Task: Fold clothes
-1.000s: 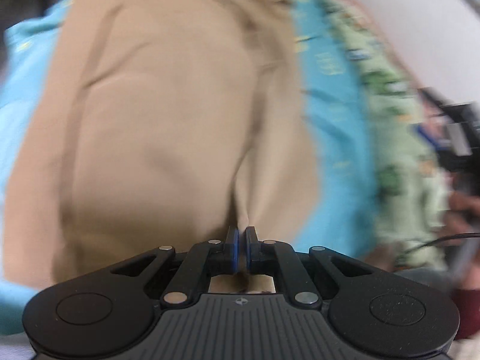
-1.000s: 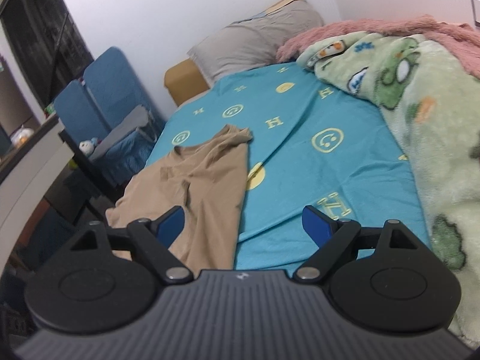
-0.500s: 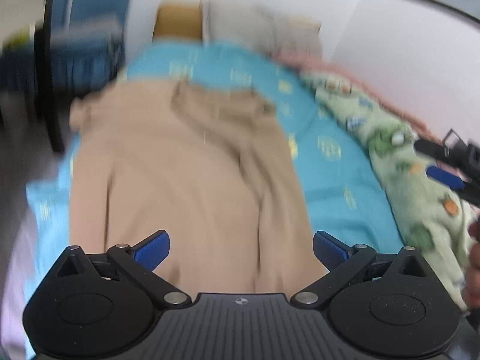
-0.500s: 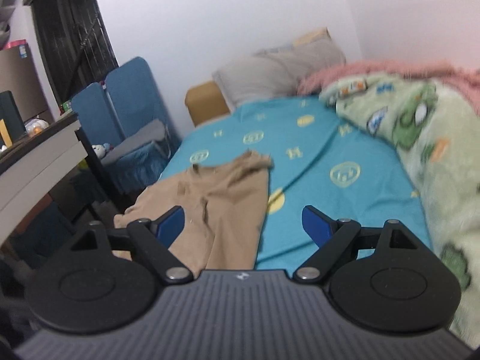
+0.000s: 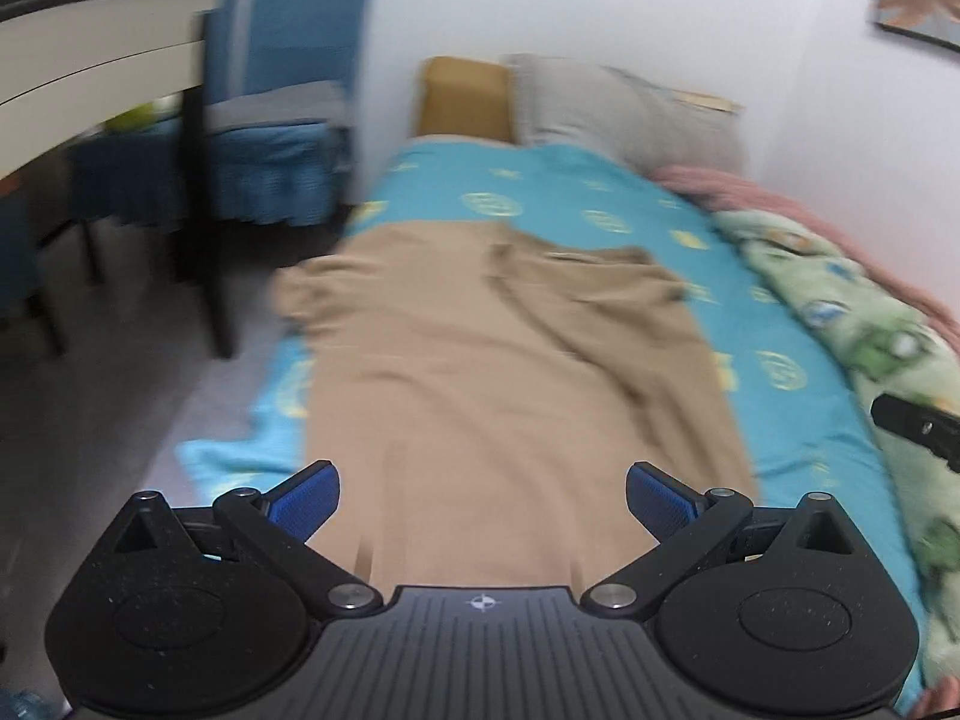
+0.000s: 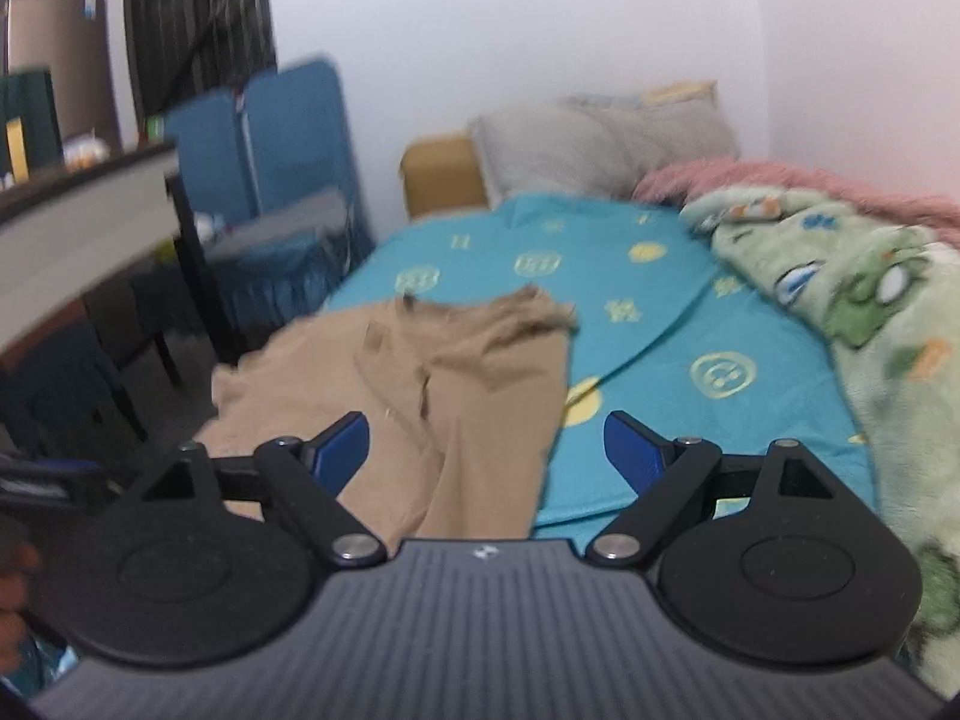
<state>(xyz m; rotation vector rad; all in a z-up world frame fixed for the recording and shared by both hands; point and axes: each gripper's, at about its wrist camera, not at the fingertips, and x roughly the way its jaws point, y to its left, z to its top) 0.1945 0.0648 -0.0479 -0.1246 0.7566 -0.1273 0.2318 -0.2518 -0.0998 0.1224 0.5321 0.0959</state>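
- Left gripper (image 5: 483, 501): jaws spread wide, nothing between the blue pads (image 5: 303, 501); it hangs above the near end of the garment, clear of the cloth.
- Right gripper (image 6: 486, 453): jaws likewise parted and empty, held above the bed's near edge with the garment's right half below and ahead of it.
- Tan garment (image 5: 492, 384): lies lengthwise on the teal sheet (image 5: 600, 198), along the bed's left side, its left edge reaching the mattress edge. The far end is rumpled, with a raised fold running down the right half. Which kind of garment it is cannot be told; both views are blurred.
- Green printed blanket (image 6: 864, 306): heaped along the right side of the bed, apart from the garment, with a pink blanket (image 6: 780, 177) behind it against the wall.
- Grey pillow (image 6: 600, 144): at the head of the bed, well apart from the garment.
- Blue chair (image 5: 282, 96): stands on the floor left of the bed, beside a table (image 5: 102, 60).
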